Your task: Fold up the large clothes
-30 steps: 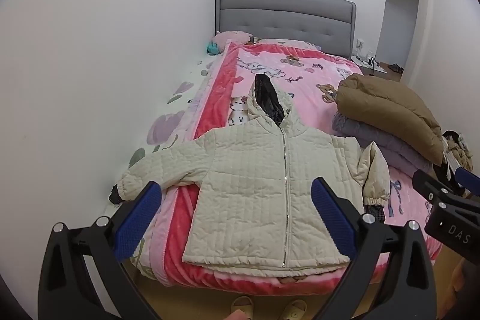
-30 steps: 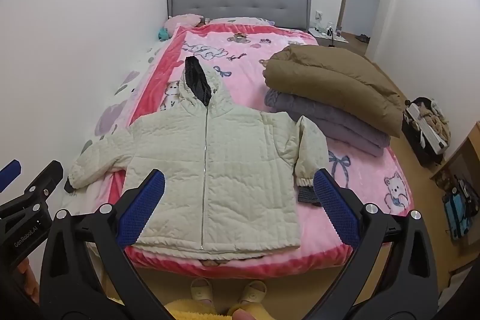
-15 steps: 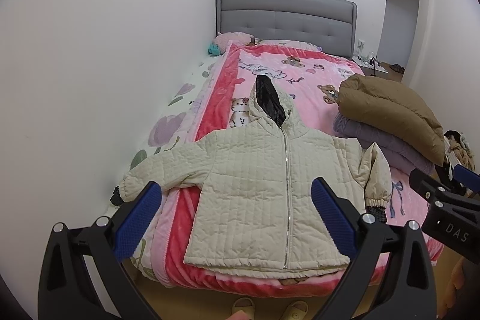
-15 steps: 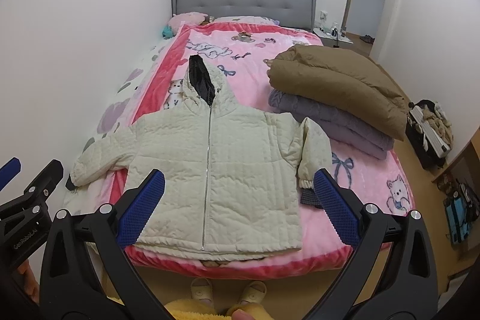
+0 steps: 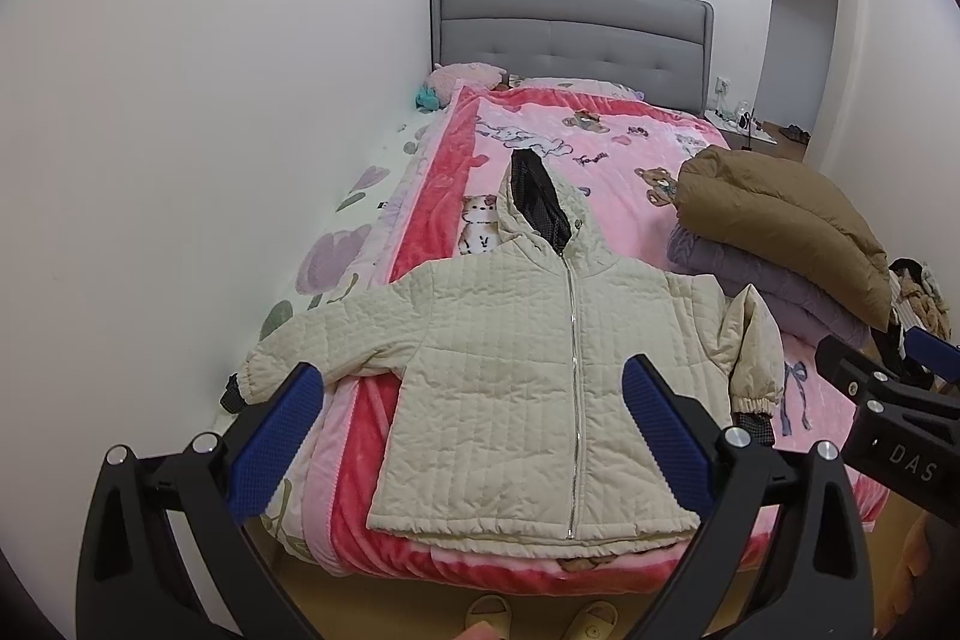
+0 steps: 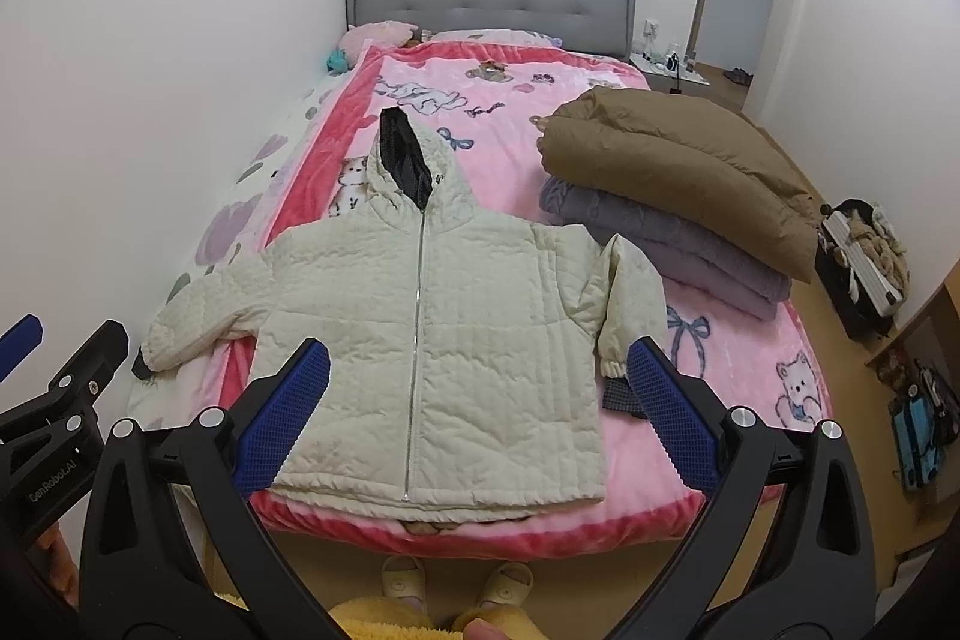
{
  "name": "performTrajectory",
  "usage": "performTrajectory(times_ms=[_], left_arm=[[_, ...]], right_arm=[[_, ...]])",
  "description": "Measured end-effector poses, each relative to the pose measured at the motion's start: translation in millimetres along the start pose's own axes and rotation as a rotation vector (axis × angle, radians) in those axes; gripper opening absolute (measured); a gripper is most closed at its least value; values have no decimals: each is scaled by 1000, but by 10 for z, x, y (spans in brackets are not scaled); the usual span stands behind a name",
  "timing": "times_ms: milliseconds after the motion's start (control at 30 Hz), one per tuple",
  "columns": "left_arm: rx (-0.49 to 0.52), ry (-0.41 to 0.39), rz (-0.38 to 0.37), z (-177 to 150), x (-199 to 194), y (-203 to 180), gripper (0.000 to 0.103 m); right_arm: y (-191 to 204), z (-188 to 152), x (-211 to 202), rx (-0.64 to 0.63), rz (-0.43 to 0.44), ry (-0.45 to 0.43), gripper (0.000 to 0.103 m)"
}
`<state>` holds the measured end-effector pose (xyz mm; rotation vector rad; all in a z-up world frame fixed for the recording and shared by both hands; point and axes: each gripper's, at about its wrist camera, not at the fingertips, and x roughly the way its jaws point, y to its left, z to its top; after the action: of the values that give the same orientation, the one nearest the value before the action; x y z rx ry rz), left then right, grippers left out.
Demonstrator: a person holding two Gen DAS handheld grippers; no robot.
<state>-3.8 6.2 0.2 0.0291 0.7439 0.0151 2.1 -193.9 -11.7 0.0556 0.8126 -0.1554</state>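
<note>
A cream quilted hooded jacket lies flat, zipped, front up, on the pink blanket at the foot of the bed; it also shows in the right wrist view. Its left sleeve stretches out toward the wall, its right sleeve is bent down beside the body. My left gripper is open and empty, held in the air before the bed's foot. My right gripper is open and empty too, beside it. Neither touches the jacket.
A stack of folded clothes, brown coat over purple ones, sits on the bed's right half. A white wall runs along the bed's left. Grey headboard at the far end. Bags stand on the floor at right. Slippered feet are below.
Both grippers have drifted slightly closer to the bed and a little right; the jacket has not moved and both stay open.
</note>
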Motion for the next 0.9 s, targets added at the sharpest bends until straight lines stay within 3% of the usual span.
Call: performTrajectory(times_ms=[900], left_arm=[[10, 29, 7, -5, 160, -104, 98]], right_arm=[[-53, 73, 136, -14, 21, 19, 95]])
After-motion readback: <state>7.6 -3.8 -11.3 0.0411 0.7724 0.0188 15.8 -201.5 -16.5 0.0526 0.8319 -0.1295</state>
